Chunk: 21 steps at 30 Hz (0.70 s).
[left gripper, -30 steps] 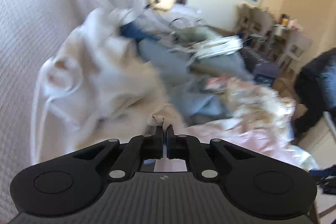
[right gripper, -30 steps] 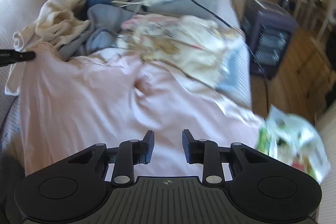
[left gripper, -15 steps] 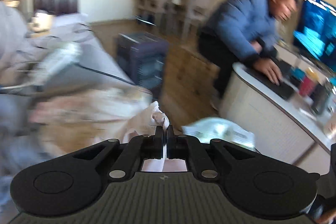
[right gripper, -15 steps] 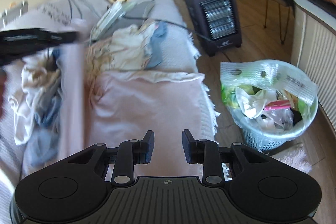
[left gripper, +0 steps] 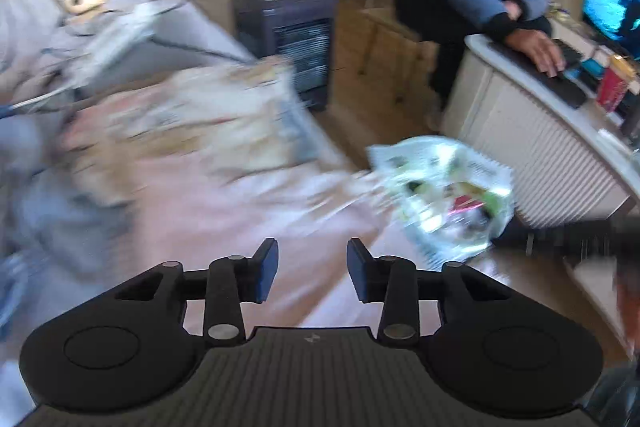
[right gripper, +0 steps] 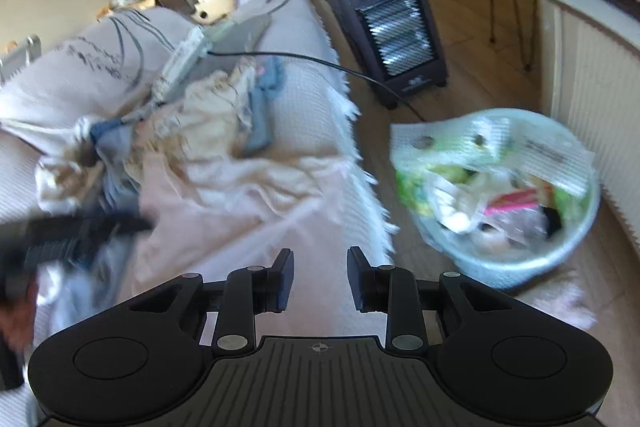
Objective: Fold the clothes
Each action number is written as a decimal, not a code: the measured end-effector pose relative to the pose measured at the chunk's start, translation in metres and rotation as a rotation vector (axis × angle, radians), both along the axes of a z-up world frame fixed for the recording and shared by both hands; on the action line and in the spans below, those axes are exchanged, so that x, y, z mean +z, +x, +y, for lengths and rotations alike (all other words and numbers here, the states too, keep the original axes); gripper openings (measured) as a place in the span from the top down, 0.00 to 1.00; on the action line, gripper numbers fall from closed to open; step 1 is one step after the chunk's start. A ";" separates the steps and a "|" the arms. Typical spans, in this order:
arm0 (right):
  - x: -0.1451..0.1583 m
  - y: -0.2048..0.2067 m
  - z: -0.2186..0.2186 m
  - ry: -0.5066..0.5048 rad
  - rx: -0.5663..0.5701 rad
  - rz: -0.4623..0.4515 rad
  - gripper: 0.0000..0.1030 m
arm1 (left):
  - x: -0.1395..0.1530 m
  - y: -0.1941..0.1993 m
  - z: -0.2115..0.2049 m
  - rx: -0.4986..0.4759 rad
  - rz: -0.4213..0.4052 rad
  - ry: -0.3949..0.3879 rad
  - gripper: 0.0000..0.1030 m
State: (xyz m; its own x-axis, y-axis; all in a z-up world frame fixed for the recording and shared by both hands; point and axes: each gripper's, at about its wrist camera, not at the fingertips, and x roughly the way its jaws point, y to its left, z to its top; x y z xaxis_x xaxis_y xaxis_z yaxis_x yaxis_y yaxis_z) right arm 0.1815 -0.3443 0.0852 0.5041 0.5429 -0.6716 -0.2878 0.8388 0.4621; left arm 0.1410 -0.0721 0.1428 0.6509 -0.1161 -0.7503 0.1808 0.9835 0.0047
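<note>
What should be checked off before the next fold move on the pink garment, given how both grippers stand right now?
1. Left gripper empty: ok. Its jaws have just been opening, and nothing is between them.
2. Right gripper empty: ok, jaws apart with no cloth between them.
3. Pink garment lying flat on the sofa: not ok, wrinkled and bunched near the clothes pile.
4. Garment edges located for the next grasp: cannot tell, both views are motion-blurred.
5. Waste basket clear of the garment: ok, it stands on the floor beside the sofa edge.
</note>
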 end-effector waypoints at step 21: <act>-0.044 0.070 0.091 -0.114 0.018 0.084 0.68 | -0.075 -0.096 0.097 0.074 0.178 -0.077 0.98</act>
